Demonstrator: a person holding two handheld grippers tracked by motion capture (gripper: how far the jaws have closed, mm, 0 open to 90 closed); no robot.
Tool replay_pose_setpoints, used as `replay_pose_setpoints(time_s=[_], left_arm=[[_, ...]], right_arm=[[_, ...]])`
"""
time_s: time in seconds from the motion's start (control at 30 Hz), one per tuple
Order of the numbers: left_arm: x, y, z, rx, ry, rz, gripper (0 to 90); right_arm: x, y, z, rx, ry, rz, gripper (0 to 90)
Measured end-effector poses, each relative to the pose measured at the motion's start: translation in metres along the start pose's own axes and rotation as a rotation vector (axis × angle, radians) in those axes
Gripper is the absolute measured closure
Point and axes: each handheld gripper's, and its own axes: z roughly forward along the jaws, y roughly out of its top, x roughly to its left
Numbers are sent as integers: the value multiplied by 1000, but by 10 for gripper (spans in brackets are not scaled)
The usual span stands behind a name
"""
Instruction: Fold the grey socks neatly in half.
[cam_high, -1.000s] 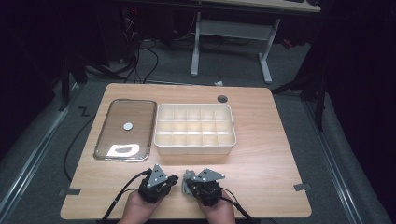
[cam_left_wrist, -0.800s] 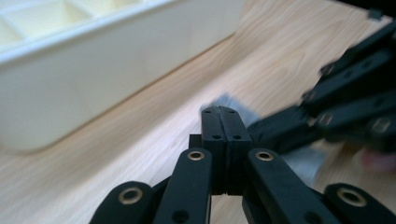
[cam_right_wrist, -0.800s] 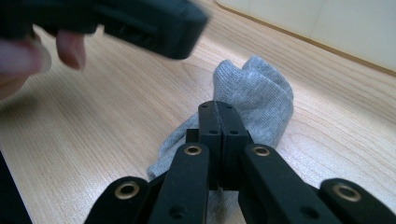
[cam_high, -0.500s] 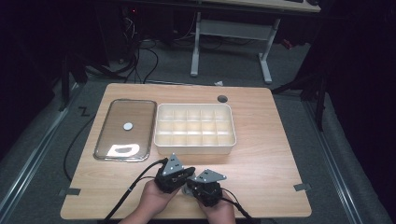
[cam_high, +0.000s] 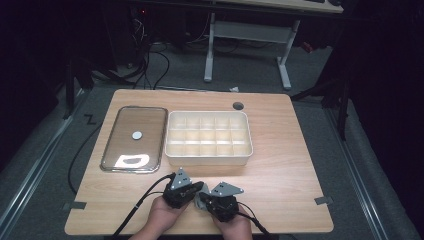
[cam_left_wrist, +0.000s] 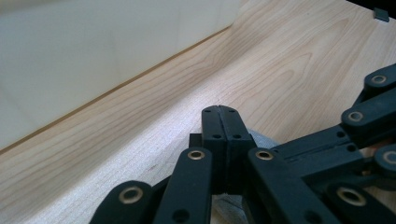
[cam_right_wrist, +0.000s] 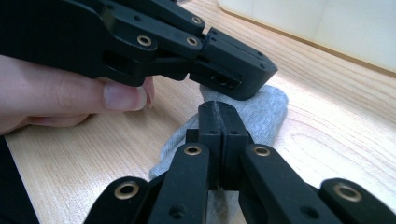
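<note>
A small grey cloth (cam_high: 199, 203) lies on the wooden table (cam_high: 280, 165) near its front edge, between a person's two hands. In the high view my left gripper (cam_high: 194, 190) points right, over the cloth. My right gripper (cam_high: 207, 199) sits close beside it. In the left gripper view the jaws (cam_left_wrist: 219, 110) are pressed together with nothing between them, and the grey cloth (cam_left_wrist: 262, 138) shows beneath. My right gripper (cam_right_wrist: 218, 106) is shut too, resting over the cloth (cam_right_wrist: 264, 116). The left gripper (cam_right_wrist: 243, 77) crosses just ahead of it, touching the cloth.
A white bin (cam_high: 208, 159) with several compartments stands mid-table, just beyond the grippers. Left of it lies a shiny rectangular lid (cam_high: 134, 139) with a small round knob. A round cable hole (cam_high: 238, 106) is at the back. Cables trail off the front edge.
My left gripper has moved to the right, close against the right gripper and over the grey cloth. The right gripper has stayed in place.
</note>
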Motion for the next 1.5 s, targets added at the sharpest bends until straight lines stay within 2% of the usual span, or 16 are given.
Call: replay_pose_setpoints(time_s=[0.1, 0.17, 0.23, 0.4, 0.47, 0.5, 0.6, 0.8, 0.93, 1.1, 1.23, 1.27, 1.37, 1.5], left_arm=[[0, -1, -1, -4, 7, 2, 900], [-1, -2, -1, -9, 8, 1, 900], [-1, -2, -1, -8, 8, 4, 900], [-1, -3, -1, -6, 14, 15, 900], [-2, -3, 0, 1, 31, 23, 900], [-2, -4, 1, 11, 46, 29, 900], [1, -3, 3, 37, 50, -4, 900], [2, -4, 1, 20, 49, -10, 900], [2, -6, -3, -19, 58, -15, 899], [1, -6, -3, -28, 52, -8, 881], [0, -6, -4, -32, 48, 1, 876], [0, -7, -4, -33, 49, 2, 874], [0, -7, -5, -35, 48, 2, 871], [1, -7, -5, -41, 45, -4, 871]], right_arm=[[2, 4, -9, -8, -16, -5, 868], [4, 6, -20, -31, -2, -5, 875], [8, 5, -25, -22, 5, -14, 874], [13, -6, -20, 33, 2, -25, 898], [12, -9, -17, 50, -1, -21, 900], [11, -11, -16, 44, 6, -16, 900], [12, -13, -15, 50, 14, -17, 900], [13, -12, -16, 46, 10, -17, 900], [13, -6, -22, 24, 13, 2, 809], [7, 2, -28, 14, 10, 32, 736], [0, 5, -26, 40, 1, 80, 624], [-1, 5, -24, 59, 5, 110, 588], [-2, 5, -19, 91, 8, 133, 512], [-4, 2, -15, 130, 3, 160, 491]])
